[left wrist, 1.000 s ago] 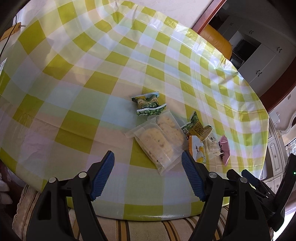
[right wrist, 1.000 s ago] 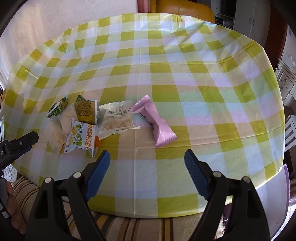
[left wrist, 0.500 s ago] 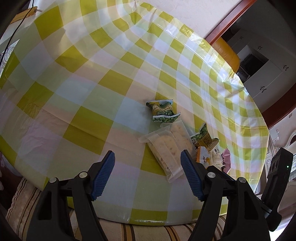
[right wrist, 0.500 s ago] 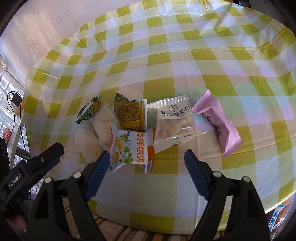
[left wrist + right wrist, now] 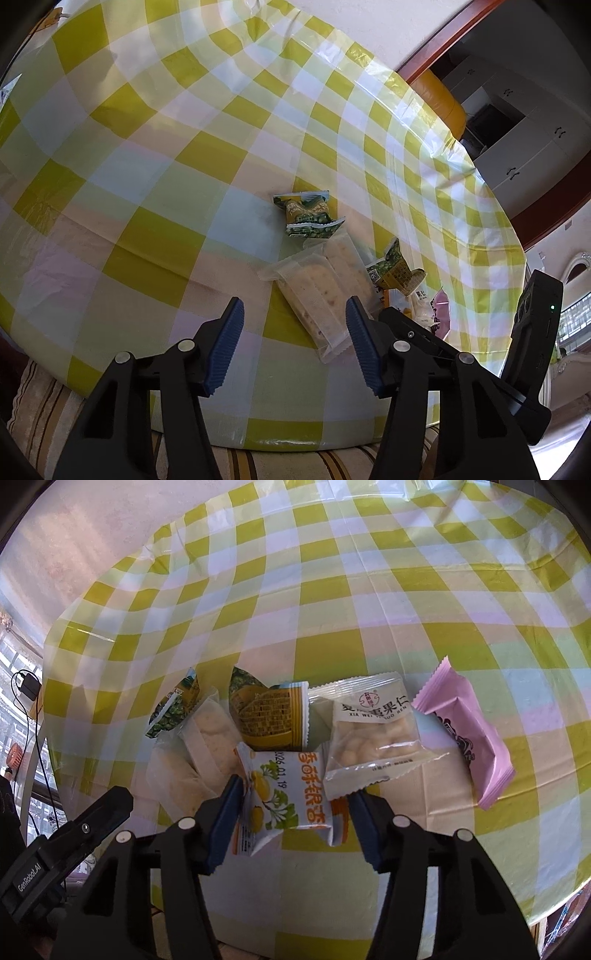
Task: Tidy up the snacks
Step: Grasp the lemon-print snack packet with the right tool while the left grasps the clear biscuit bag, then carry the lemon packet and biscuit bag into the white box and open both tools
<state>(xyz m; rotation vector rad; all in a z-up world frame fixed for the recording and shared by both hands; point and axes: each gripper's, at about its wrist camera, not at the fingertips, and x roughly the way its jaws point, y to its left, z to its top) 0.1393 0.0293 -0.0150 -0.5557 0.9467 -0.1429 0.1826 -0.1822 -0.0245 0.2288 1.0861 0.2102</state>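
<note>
Several snack packets lie in a cluster on the yellow-checked tablecloth (image 5: 369,590). My right gripper (image 5: 293,812) is closing, and its blue pads touch both side edges of a white-and-orange packet (image 5: 291,794), whose right edge curls up. Behind it lie a yellow-brown packet (image 5: 269,716), a clear nut packet (image 5: 373,738) and a pink packet (image 5: 465,731). My left gripper (image 5: 293,343) is also closing, above the cloth. The near end of a clear biscuit packet (image 5: 317,295) lies between its pads, close to the right one, and the left pad is well apart from it.
A green packet (image 5: 308,216) and a green-yellow one (image 5: 395,267) lie beyond the biscuits. The table's near edge overhangs a striped cushion (image 5: 295,461). An orange chair (image 5: 439,96) and white cabinets (image 5: 535,129) stand behind. The left tool's black body (image 5: 74,842) sits left of my right gripper.
Both pairs of jaws have narrowed. The right gripper came down and leftward over the cluster, and the white-and-orange packet now sits between its pads. The left gripper barely moved.
</note>
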